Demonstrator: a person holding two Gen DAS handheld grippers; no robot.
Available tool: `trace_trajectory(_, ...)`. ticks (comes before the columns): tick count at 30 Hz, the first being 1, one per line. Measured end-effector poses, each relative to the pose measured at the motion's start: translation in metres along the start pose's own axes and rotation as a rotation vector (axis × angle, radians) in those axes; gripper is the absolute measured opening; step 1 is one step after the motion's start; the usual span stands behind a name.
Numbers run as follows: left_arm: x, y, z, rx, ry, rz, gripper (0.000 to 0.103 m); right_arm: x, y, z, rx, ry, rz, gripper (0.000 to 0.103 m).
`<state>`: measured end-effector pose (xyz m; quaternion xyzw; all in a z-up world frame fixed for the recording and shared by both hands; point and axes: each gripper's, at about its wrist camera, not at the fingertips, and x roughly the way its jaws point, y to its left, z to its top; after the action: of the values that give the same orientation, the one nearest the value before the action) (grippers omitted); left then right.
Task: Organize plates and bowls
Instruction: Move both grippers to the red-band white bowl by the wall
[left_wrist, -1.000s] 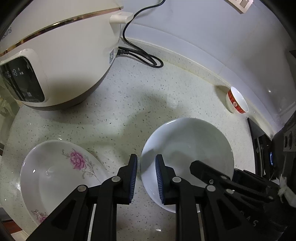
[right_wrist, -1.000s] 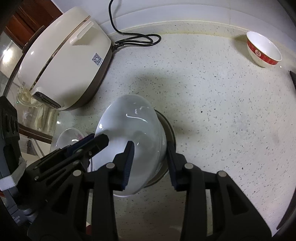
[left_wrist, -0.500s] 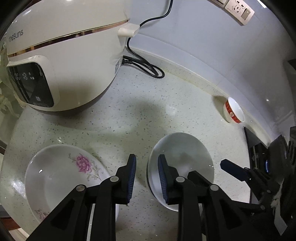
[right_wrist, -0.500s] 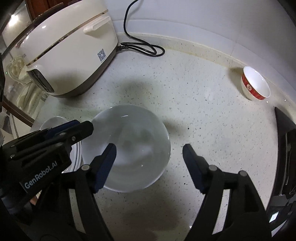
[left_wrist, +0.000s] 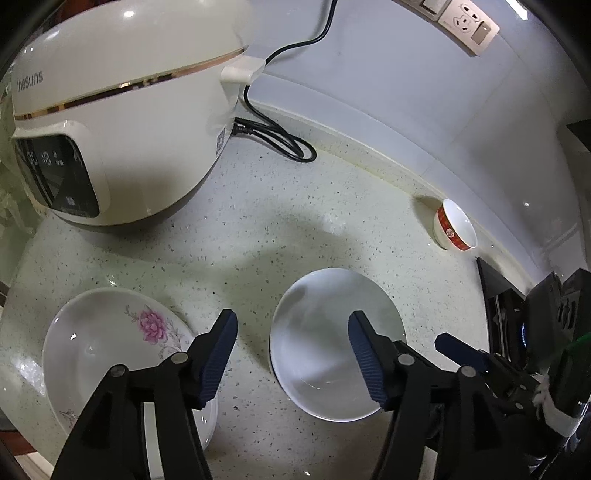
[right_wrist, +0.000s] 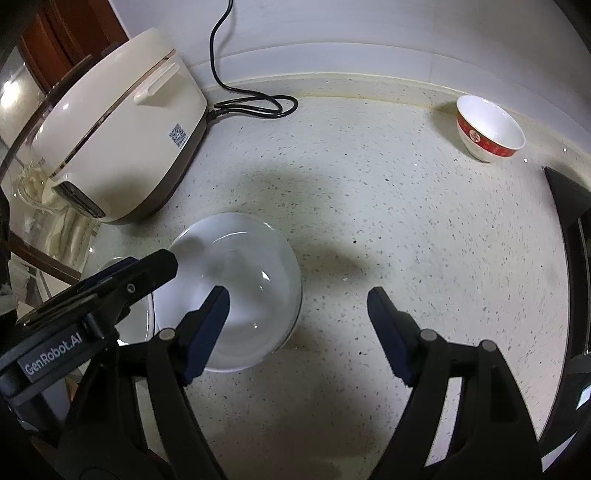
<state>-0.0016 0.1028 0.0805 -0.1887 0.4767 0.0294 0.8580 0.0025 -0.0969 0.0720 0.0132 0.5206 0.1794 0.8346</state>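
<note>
A plain white deep plate (left_wrist: 325, 332) (right_wrist: 240, 280) lies on the speckled counter (right_wrist: 406, 229). My left gripper (left_wrist: 291, 354) hovers over the plate's left rim; its jaws are opening and the pads touch nothing. My right gripper (right_wrist: 299, 332) hovers over the plate's right rim, jaws wide and still opening, also free of it. A flower-patterned plate (left_wrist: 110, 350) sits left of the white one, partly under the left fingers (left_wrist: 218, 354). A small red-and-white bowl (left_wrist: 456, 225) (right_wrist: 487, 129) stands near the back wall on the right.
A cream rice cooker (left_wrist: 122, 122) (right_wrist: 110, 133) fills the back left, its black cable (left_wrist: 280, 140) looped on the counter behind it. A black stove edge (right_wrist: 569, 221) borders the right side. A wall socket (left_wrist: 469, 26) is above.
Both grippers were shut on the white plate's rims and have let go and opened. The plate now rests on the counter, and both grippers have drawn back from it.
</note>
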Motion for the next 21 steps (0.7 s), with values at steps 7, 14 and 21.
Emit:
trace_trajectory(7, -0.004, -0.009, 0.000, 0.027, -0.031, 0.016, 0.067, 0.000, -0.014, -0.005, 0.042, 0.009, 0.021, 0.081)
trace_trajectory(14, -0.005, -0.024, 0.001, 0.055, -0.061, 0.019, 0.069, -0.001, -0.029, -0.008, 0.080, 0.012, 0.065, 0.082)
trace_trajectory(21, 0.005, -0.050, 0.005, 0.082, -0.041, -0.003, 0.070, -0.006, -0.068, -0.010, 0.189, -0.011, 0.077, 0.082)
